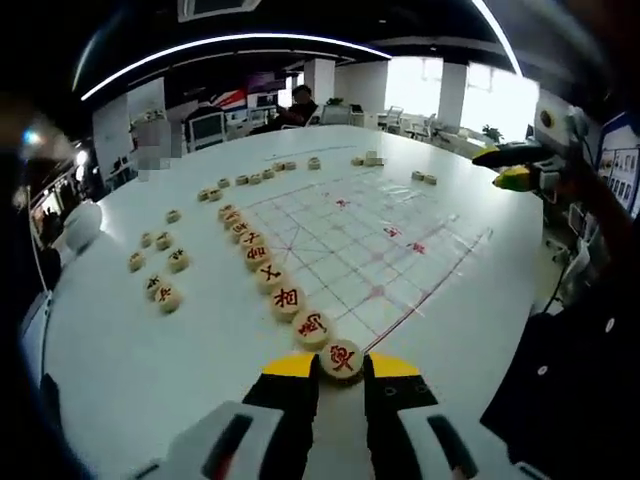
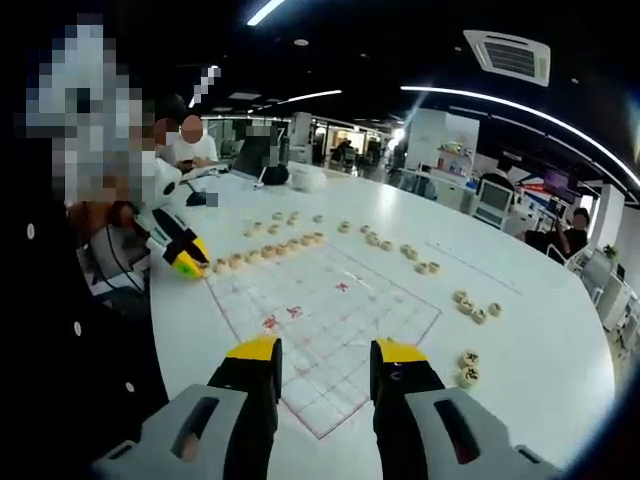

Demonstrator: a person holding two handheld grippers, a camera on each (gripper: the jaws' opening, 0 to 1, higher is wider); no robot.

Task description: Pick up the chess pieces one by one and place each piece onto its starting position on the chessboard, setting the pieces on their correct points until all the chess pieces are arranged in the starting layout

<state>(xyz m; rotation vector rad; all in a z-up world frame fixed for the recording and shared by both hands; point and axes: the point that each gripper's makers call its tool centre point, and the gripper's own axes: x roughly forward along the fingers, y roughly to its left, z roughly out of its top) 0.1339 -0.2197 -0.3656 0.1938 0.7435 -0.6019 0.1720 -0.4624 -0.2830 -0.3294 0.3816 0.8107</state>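
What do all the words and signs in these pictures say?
"相", in red, on a piece in the row along the board edge.
Red and black signs on the other pieces: too blurred to read.
Red marks on the board: too blurred to read.

We see a smooth white table [image 1: 150, 370] with a soft sheen, catching the ceiling lights toward twelve o'clock in the left gripper view. The chessboard [image 1: 370, 250] looks like a thin, clear, glossy sheet printed with pale lines and red marks, lying flat on the table. The chess pieces [image 1: 286, 300] look like pale, light-coloured wood, smooth and matt, with red or dark characters on top; one disc [image 1: 342, 358] sits at six o'clock between the left gripper [image 1: 342, 372] jaws. Both the left and the right gripper [image 2: 325, 365] look like plastic: matt black jaws, yellow tips, smooth grey bodies with a slight satin finish.
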